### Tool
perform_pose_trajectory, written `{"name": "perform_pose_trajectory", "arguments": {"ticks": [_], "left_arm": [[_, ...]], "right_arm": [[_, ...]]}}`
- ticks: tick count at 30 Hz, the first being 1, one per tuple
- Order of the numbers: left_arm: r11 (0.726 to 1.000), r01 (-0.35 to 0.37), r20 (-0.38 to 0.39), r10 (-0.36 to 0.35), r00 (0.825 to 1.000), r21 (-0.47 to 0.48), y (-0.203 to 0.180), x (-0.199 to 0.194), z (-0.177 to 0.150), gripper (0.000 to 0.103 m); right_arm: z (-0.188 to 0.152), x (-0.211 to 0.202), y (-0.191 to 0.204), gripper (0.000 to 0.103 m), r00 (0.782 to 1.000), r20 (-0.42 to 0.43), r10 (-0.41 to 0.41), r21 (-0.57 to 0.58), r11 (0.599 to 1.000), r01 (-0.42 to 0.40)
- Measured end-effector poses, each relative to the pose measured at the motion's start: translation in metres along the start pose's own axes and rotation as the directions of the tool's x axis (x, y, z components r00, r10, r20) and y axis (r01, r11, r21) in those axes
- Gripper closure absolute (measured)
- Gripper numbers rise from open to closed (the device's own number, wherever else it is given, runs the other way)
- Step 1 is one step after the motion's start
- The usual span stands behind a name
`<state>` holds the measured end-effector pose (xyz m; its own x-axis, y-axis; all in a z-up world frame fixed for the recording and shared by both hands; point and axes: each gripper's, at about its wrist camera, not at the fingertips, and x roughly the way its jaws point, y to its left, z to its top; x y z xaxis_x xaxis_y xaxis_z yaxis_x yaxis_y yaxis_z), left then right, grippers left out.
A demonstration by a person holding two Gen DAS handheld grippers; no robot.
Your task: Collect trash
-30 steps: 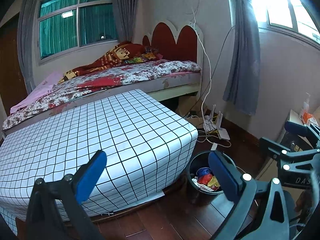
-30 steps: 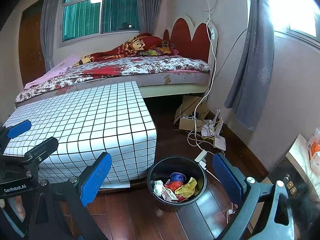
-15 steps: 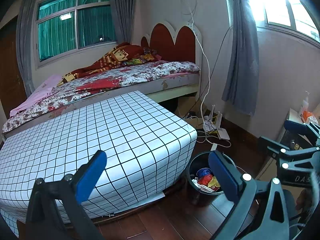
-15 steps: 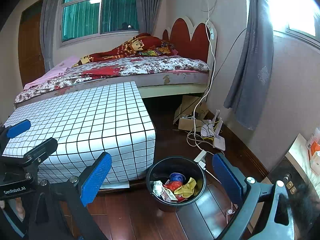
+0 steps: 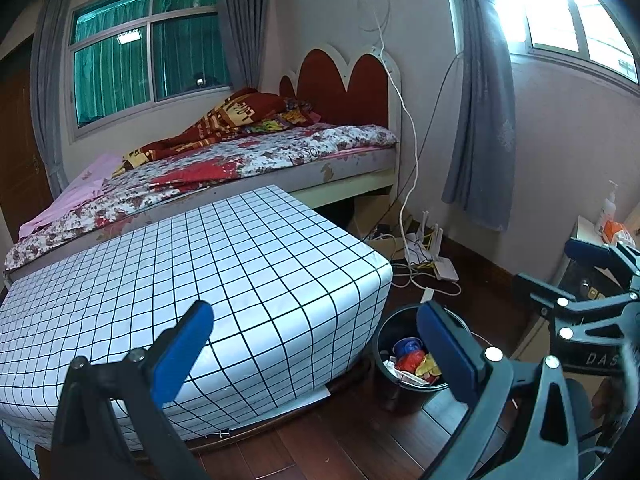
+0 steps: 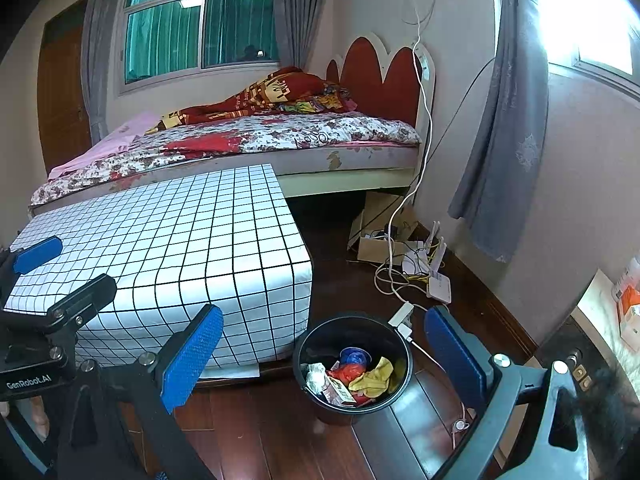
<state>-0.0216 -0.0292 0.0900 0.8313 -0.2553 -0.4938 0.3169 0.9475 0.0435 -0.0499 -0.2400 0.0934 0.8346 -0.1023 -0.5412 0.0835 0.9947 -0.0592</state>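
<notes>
A black trash bin [image 6: 352,394] stands on the wooden floor beside the checked table; it holds crumpled wrappers in white, red, yellow and blue [image 6: 352,376]. The bin also shows in the left wrist view [image 5: 400,388], partly behind the right finger. My right gripper [image 6: 324,356] is open and empty, held above and in front of the bin. My left gripper [image 5: 316,348] is open and empty over the table's near corner. Each gripper shows at the edge of the other's view.
A low table in a white checked cloth [image 5: 200,272] fills the left. A bed [image 6: 260,140] lies behind it. Cables, a router and a cardboard box [image 6: 404,256] lie on the floor by the curtain. A nightstand with a bottle [image 5: 608,216] stands at right.
Both views have shifted very slightly; the grippers stay open and empty, and the bin and its contents have not moved.
</notes>
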Motion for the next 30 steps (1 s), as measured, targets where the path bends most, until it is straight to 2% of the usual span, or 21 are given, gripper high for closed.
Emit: {"name": "perform_pose_trajectory", "arguments": {"ticks": [30], "left_arm": [[1.000, 0.008, -0.003, -0.008, 1.000, 0.001, -0.0035, -0.0003, 0.0002, 0.001]], "right_arm": [[0.0009, 0.0005, -0.0046, 0.001, 1.000, -0.002, 0.011, -0.006, 1.000, -0.011]]}}
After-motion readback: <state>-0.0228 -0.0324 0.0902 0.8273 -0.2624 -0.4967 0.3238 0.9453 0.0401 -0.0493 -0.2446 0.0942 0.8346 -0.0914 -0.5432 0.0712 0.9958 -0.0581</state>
